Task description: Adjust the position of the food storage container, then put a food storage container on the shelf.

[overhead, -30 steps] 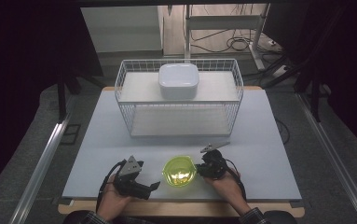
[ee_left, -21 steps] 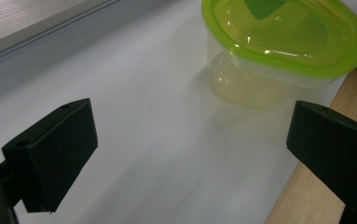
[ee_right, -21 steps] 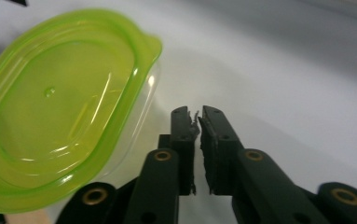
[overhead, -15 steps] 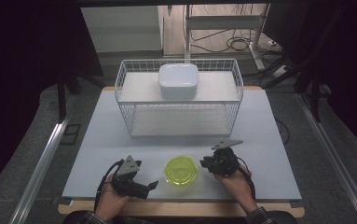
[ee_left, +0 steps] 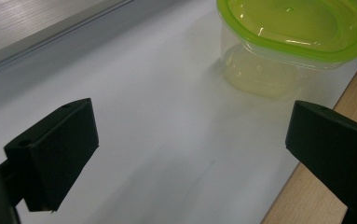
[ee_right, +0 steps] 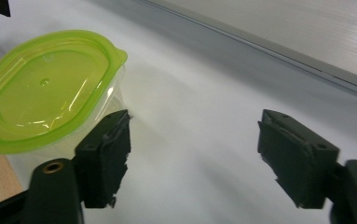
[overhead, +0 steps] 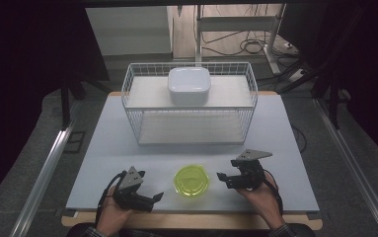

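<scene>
Container released; your right gripper has backed off it.

A second ago that gripper was against the green-lidded container; its jaws have just been opening, nothing between them. The container sits on the table near its front edge, between both grippers. Your left gripper is unclenched, empty, unmoved.

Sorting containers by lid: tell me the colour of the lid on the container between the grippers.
Lime green lid, seen best in the right gripper view.
</scene>
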Available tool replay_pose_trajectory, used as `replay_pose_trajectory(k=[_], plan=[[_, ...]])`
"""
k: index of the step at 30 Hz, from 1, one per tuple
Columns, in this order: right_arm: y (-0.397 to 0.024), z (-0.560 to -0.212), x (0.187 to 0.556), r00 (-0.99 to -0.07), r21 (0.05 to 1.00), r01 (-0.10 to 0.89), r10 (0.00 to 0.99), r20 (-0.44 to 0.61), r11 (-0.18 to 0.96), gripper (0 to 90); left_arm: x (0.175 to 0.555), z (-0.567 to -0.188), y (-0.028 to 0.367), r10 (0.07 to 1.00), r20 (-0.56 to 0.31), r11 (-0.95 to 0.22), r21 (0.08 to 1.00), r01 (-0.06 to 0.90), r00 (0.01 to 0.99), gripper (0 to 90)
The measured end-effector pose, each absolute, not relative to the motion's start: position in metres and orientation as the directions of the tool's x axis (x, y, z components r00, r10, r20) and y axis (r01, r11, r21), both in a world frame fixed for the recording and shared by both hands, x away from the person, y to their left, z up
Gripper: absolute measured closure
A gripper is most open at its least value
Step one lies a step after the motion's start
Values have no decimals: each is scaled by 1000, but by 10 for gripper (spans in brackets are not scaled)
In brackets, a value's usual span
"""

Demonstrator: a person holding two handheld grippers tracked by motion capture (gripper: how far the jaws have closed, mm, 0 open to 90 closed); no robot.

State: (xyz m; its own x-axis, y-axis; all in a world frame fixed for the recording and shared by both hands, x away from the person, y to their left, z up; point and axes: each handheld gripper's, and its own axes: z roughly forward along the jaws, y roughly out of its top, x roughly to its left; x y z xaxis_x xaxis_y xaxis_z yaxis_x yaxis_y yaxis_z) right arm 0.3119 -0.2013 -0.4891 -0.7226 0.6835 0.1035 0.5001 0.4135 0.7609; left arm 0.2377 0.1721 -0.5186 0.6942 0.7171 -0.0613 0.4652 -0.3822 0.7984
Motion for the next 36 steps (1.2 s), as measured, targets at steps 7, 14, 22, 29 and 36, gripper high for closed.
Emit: replay_pose_trajectory(k=[7,14,22,29,36], plan=[[-203,-492,312,-718,767,503,686,115,398,152,238,-519,173,716,-61,-382,799,464,695,22],[-202,-495,314,-723,774,487,684,97,405,65,238,-520,173,715,-62,-383,798,465,696,22],[-196,-492,312,-734,760,500,668,119,414,41,238,-520,172,714,-64,-384,797,466,698,22],[-191,-490,313,-736,728,554,646,202,403,43,239,-520,172,714,-64,-384,797,466,698,22],[-187,-482,314,-735,721,587,616,283,368,216,239,-520,172,713,-65,-385,796,467,698,22]])
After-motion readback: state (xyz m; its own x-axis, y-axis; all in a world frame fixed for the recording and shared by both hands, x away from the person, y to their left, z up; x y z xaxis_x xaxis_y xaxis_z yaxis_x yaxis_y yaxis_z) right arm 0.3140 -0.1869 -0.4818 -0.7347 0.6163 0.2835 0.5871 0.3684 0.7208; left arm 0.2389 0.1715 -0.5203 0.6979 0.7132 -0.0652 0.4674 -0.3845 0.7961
